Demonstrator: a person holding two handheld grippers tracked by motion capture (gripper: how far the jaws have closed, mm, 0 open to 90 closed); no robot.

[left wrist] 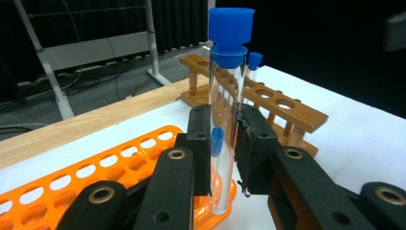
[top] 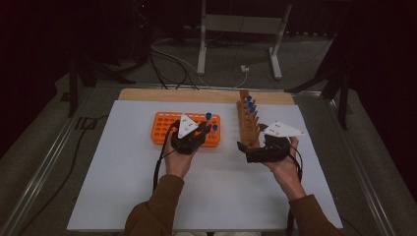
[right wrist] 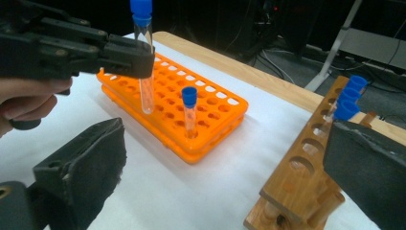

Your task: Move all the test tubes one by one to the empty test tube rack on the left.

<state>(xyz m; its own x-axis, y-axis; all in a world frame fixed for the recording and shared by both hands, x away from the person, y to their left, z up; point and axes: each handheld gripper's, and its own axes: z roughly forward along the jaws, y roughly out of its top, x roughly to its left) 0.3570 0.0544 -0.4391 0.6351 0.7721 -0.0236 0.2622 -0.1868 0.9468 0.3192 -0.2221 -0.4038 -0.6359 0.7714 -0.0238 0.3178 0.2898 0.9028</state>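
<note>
High view: table w/ white mat (top: 123, 196); orange rack (top: 164, 129) near the far edge, left of centre; wood rack (top: 247, 123) right of centre, running from mid-mat to the far edge.

Left gripper (left wrist: 224, 143) is clamped on a clear tube (left wrist: 225, 120) w/ blue cap, grip about mid-length. Tube's long axis is upright, cap well above the jaws, round bottom below them. In the right gripper view the tube bottom hangs just over the orange rack's holes, near the rack's right end, not seated as far as I can tell. One more capped tube (right wrist: 189, 112) stands in that rack just beside it.

Right gripper (top: 255, 147) has jaws spread wide, nothing between them, at the near end of the wood rack; whether a jaw touches the rack I can't tell. Several blue-capped tubes (right wrist: 348, 98) sit at that rack's far end.

Judgement: next move is likely straight down into a hole; tube's vertical alignment over the hole is what counts. Left hand is the nearer one.
</note>
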